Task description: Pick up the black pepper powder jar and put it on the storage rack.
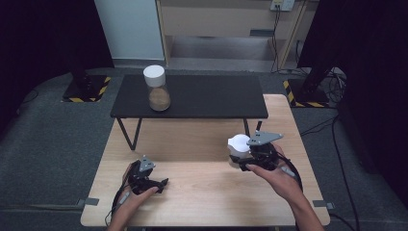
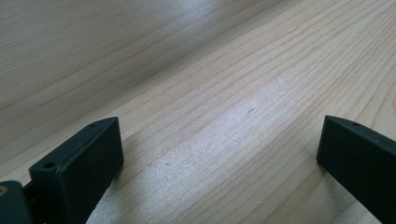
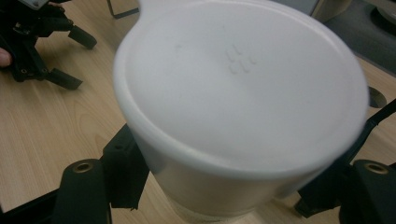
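My right gripper [image 1: 239,159] is shut on a jar with a white lid [image 1: 238,143], held at the right of the wooden table [image 1: 202,192]. In the right gripper view the white lid [image 3: 243,79] looms close, and my right gripper [image 3: 224,186] has one black jaw on each side of the jar just below it. A second jar with a white lid [image 1: 156,89], holding something brown, stands on the left part of a low black shelf [image 1: 211,98]. My left gripper [image 1: 162,185] rests on the table at the front left. Its jaws stand wide apart with nothing between them, as my left gripper [image 2: 219,140] shows over bare wood.
The black shelf stands on thin legs [image 1: 130,134] across the far half of the table. Black stands with yellow-striped bases [image 1: 86,89] flank the table on the grey carpet. The left gripper [image 3: 77,58] lies at the upper left of the right gripper view.
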Demonstrator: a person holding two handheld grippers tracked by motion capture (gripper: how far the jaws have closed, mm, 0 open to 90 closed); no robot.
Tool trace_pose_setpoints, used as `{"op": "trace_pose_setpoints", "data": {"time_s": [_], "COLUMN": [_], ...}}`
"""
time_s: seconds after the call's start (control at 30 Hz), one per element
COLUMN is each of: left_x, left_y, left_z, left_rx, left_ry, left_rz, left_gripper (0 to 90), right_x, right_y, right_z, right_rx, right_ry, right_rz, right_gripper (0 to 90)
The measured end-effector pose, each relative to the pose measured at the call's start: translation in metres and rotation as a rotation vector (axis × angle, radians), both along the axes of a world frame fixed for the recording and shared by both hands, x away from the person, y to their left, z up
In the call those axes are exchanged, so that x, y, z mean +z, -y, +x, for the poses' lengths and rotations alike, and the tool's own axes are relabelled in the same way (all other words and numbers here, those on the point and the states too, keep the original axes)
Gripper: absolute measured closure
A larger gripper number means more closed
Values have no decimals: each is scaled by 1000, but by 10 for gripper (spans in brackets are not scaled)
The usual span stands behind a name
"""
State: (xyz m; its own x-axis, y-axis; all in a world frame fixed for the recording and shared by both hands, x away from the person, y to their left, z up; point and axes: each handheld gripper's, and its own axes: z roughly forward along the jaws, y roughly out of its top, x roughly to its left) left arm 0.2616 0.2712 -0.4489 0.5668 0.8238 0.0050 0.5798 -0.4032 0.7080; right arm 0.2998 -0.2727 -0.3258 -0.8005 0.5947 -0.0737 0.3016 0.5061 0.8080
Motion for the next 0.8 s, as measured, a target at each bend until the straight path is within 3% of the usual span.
{"op": "trace_pose_setpoints", "data": {"time_s": [0.53, 0.8], "left_x": [0, 0], "left_y": [0, 0], "left_z": [0, 0], "left_rx": [-1, 0], "left_ry": [0, 0], "left_rz": [0, 0], "left_gripper": [0, 0], "right_x": [45, 79], "right_y": [-14, -19], "right_z": [1, 3], "right_rx": [11, 25], "right_ry": [3, 27], "right_rz": [-14, -15], "right_gripper": [315, 316]}}
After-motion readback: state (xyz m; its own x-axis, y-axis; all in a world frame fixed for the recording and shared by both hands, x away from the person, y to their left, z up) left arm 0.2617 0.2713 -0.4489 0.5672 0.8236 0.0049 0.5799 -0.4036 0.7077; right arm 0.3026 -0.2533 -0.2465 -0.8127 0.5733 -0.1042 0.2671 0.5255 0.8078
